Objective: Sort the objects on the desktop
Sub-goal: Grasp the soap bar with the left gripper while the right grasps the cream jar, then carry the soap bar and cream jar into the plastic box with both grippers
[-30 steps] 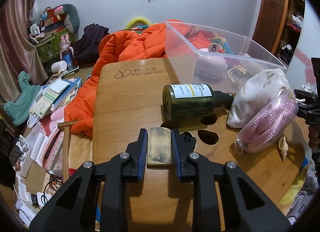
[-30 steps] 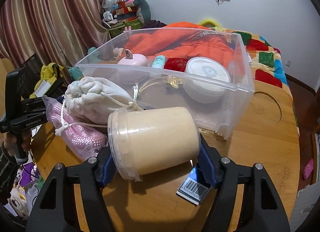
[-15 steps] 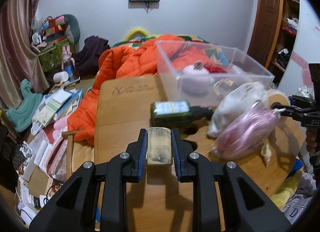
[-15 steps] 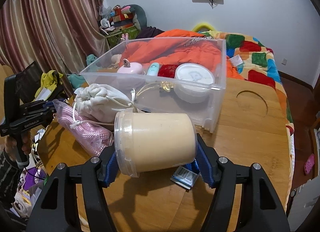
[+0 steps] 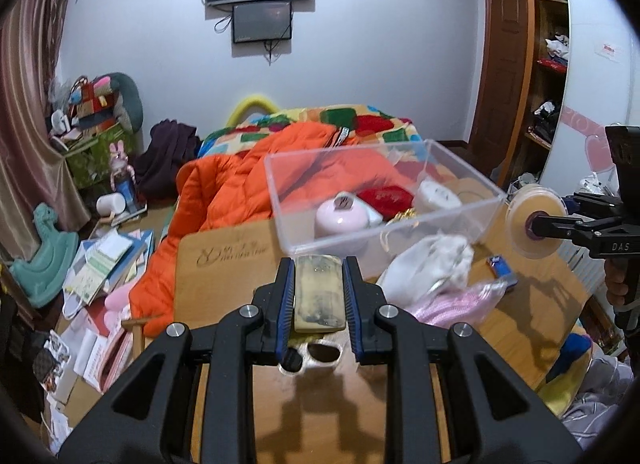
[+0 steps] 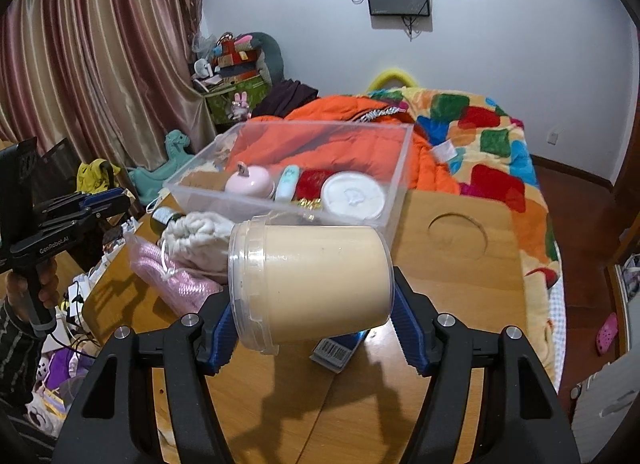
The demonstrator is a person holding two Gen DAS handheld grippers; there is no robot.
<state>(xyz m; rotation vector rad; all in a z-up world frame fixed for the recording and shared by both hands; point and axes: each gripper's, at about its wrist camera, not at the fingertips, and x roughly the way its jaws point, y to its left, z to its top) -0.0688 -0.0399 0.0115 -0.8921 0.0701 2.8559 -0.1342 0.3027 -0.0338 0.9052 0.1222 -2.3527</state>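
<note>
Jar and block clamped in tongs

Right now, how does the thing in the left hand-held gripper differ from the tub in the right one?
The flat yellowed block is a slim slab; the cream tub is a fat cylinder. The block fits narrowly between the left hand-held gripper fingers; the tub spreads the right hand-held gripper wide. The tub has a clear lid and lies sideways. Both are pale, clamped and lifted above the wooden table.

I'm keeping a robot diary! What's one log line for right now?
left claw: grips tan block | right claw: grips cream jar | clear bin: ahead, partly filled
</note>
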